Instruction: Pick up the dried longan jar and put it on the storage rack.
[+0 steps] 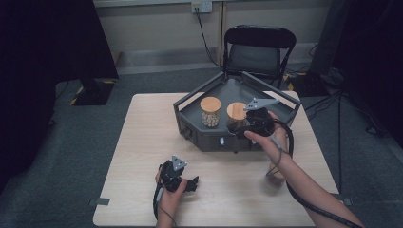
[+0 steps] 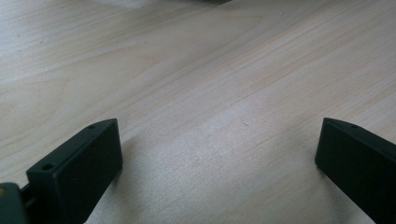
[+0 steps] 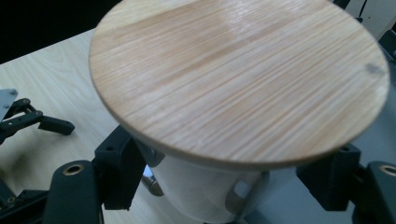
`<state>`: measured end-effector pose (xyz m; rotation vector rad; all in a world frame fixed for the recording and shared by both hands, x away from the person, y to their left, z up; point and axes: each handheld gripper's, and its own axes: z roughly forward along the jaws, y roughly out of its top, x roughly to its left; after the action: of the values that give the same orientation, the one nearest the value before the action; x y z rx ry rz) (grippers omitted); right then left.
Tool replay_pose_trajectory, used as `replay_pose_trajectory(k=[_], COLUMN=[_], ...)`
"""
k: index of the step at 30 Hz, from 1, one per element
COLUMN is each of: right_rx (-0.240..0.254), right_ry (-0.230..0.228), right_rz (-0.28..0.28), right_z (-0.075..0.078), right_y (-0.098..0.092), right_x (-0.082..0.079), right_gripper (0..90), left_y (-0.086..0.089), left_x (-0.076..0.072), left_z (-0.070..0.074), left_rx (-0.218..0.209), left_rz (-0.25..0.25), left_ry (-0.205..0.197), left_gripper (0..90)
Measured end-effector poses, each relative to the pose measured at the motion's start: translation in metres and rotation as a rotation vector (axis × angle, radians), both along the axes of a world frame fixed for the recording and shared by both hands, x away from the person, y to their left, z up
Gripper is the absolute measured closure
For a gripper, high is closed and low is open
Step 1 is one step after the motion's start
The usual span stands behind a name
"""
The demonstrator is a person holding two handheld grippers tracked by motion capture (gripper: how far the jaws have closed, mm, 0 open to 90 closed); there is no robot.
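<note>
The right tongs (image 1: 247,127) are clamping a glass jar (image 3: 205,191) just under its wide bamboo lid (image 3: 238,79), and the jar is sitting at or just above the near edge of the dark tray (image 1: 190,102) at the far side of the desk (image 1: 142,142); I cannot tell whether its base is resting on the tray floor yet. A second jar (image 1: 210,112), also lidded in bamboo and holding something pale and lumpy, is standing upright in the tray just to its left. A third, darker jar-like shape (image 1: 274,179) is waiting on the desk beside the person's right forearm, partly hidden. So I am judging that one jar is placed, one is being set in or lifted across the rim, and at least one is left to go.

The left tongs (image 1: 190,183) are lying idle on the desk near the front edge, jaws spread wide with bare wood between them.

The lids are flat round discs with fine straight grain and a soft sheen. The jar wall is looking clear and smooth, with a glint of what may be a metal clasp low down. The tray is angular, matte grey, with raised sloping walls. The desk is pale laminate with a light wood pattern.
</note>
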<state>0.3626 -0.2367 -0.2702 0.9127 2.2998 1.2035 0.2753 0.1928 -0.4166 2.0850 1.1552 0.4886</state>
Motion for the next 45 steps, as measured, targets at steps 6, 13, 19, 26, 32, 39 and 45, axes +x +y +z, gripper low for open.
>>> replay_pose_trajectory(k=[6, 13, 19, 26, 32, 39, 45], right_rx=[-0.009, -0.02, -0.019, -0.026, -0.032, -0.025, -0.019], right_ry=[-0.004, -0.003, -0.014, -0.02, -0.017, -0.012, 0.002], right_rz=[-0.015, -0.026, -0.041, -0.061, -0.071, -0.08, -0.08], right_z=[0.0, -0.001, 0.001, 0.0, -0.002, -0.008, -0.013], right_y=[0.005, 0.009, 0.009, 0.012, 0.013, 0.012, 0.013], right_x=[0.006, 0.014, 0.018, 0.024, 0.028, 0.034, 0.037], right_gripper=[25.3, 25.3, 25.3, 25.3, 25.3, 25.3, 25.2], left_y=[0.0, 0.0, 0.0, 0.0, 0.0, 0.0, 0.0], left_x=[0.0, 0.0, 0.0, 0.0, 0.0, 0.0, 0.0], left_z=[0.0, 0.0, 0.0, 0.0, 0.0, 0.0, 0.0], left_rx=[0.0, 0.0, 0.0, 0.0, 0.0, 0.0, 0.0], left_rz=[0.0, 0.0, 0.0, 0.0, 0.0, 0.0, 0.0], left_ry=[0.0, 0.0, 0.0, 0.0, -0.001, 0.0, -0.001], left_gripper=[0.2, 0.2, 0.2, 0.2, 0.2, 0.2, 0.2])
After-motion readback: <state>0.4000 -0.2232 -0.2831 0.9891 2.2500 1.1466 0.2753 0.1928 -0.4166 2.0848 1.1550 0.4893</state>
